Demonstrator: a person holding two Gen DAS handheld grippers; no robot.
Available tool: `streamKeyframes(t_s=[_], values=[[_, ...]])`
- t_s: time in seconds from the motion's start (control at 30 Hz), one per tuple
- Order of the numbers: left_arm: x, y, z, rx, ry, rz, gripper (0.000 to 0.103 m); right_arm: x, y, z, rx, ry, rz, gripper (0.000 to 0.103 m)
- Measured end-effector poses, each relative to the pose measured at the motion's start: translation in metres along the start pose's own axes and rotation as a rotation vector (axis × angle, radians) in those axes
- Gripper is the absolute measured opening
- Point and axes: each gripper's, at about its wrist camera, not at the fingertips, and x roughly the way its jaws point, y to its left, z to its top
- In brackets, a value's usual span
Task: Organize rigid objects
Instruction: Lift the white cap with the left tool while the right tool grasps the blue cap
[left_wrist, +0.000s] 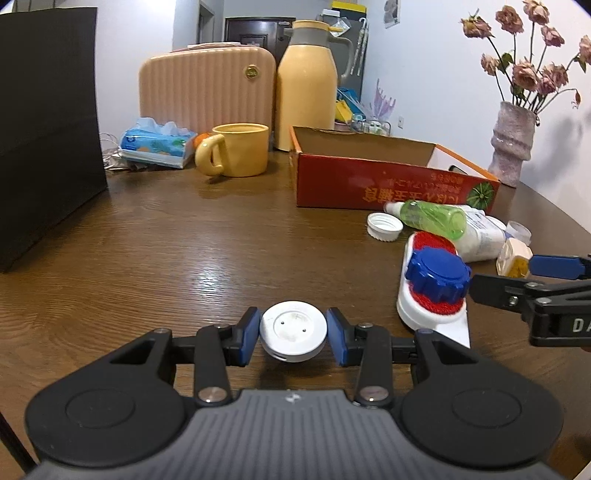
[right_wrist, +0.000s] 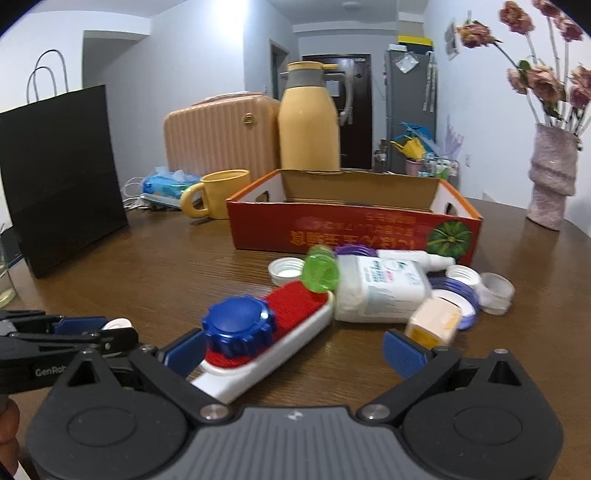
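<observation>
Left tongs (left_wrist: 292, 333) clench a white round cap (left_wrist: 293, 328); right tongs (right_wrist: 284, 350) gape wide, empty, around the brush (right_wrist: 273, 332).

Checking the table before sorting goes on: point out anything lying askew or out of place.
The pile in front of the red box is untidy: the green bottle and white bottle lie on their sides, the blue knobbed lid sits on the red-faced brush, and loose white caps lie about. Nothing looks spilled.

"GenRob" on left hand-held gripper (right_wrist: 114, 328); "DA" on right hand-held gripper (left_wrist: 517, 273).
</observation>
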Motion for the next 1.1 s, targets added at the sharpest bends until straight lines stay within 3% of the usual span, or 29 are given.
streamKeyframes(t_s=[0.37,0.57,0.6,0.63,1.1], values=[[-0.006,0.007,0.006,-0.018,-0.025,0.018,0.040,0.020,0.028,0.007,-0.095,-0.030,0.076,0.083],[-0.007,0.010,0.008,-0.027,-0.028,0.027,0.040,0.033,0.035,0.009,-0.119,-0.001,0.083,0.064],[-0.007,0.010,0.009,-0.029,-0.027,0.028,0.040,0.035,0.035,0.008,-0.122,0.007,0.083,0.055],[-0.007,0.011,0.009,-0.030,-0.027,0.028,0.040,0.036,0.035,0.008,-0.122,0.014,0.084,0.053],[-0.013,0.001,0.028,-0.028,-0.061,0.024,0.040,0.016,0.017,0.017,-0.079,-0.043,0.087,0.053]])
